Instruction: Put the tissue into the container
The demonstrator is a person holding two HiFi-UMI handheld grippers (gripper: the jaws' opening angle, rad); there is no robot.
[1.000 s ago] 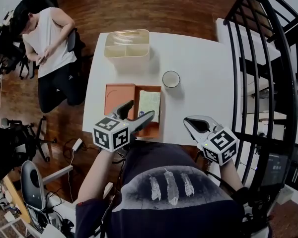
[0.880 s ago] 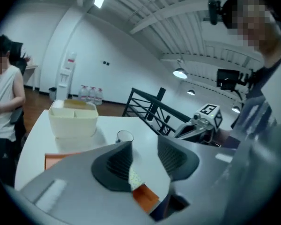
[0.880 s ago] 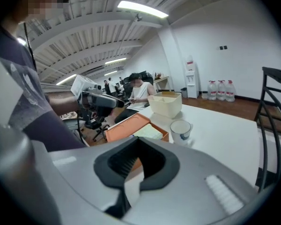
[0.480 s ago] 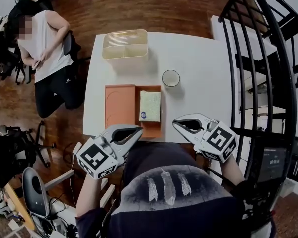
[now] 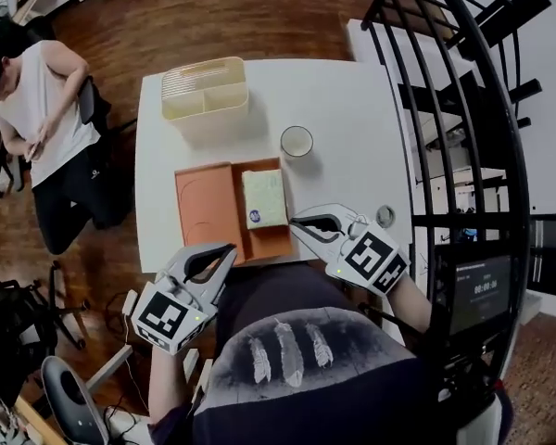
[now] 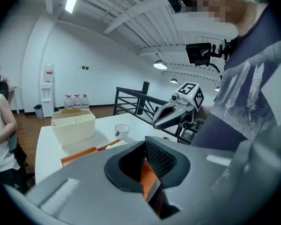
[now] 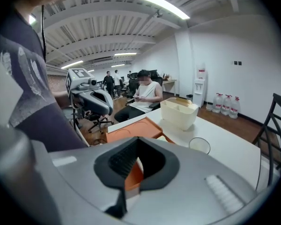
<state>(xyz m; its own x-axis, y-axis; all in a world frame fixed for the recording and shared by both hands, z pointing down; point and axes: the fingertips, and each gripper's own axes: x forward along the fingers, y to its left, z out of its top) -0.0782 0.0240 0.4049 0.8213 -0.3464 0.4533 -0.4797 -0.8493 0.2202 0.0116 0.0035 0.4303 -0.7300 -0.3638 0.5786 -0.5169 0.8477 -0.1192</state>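
Basically pre-grasp: nothing picked up yet, tissue not in the container.

Head view: white desk (image 5: 361, 100). Cream container (image 5: 208, 89) sits by the far left corner, divided inside, no tissue seen in it. Orange tray (image 5: 204, 207) lies along the near left part of the desk. The tissue pack (image 5: 263, 197) lies flat on the tray's right half. Glass cup (image 5: 296, 141) is mid-desk, just beyond the tray. Left gripper (image 5: 230, 248) hangs off the near edge, over the person's lap, apart from the tray. Right gripper (image 5: 296, 221) is at the near edge, tips just beside the tray's near right corner, not touching the pack.

Left gripper view: jaws clenched tip to tip, nothing pinched btwn them; only the orange of the tray shows through the gap behind the pads. Container and cup sit far ahead.

Right gripper view: jaws likewise closed, empty. Tray is seen through the loop, container and cup beyond.

Next move, my guess: one gripper, prob the right since it's closer, has to open up, drop onto the pack and pinch it across the short sides. Then lift and carry it to the far left corner, over the container. The soft pack may sag or slip if the grip is shallow.
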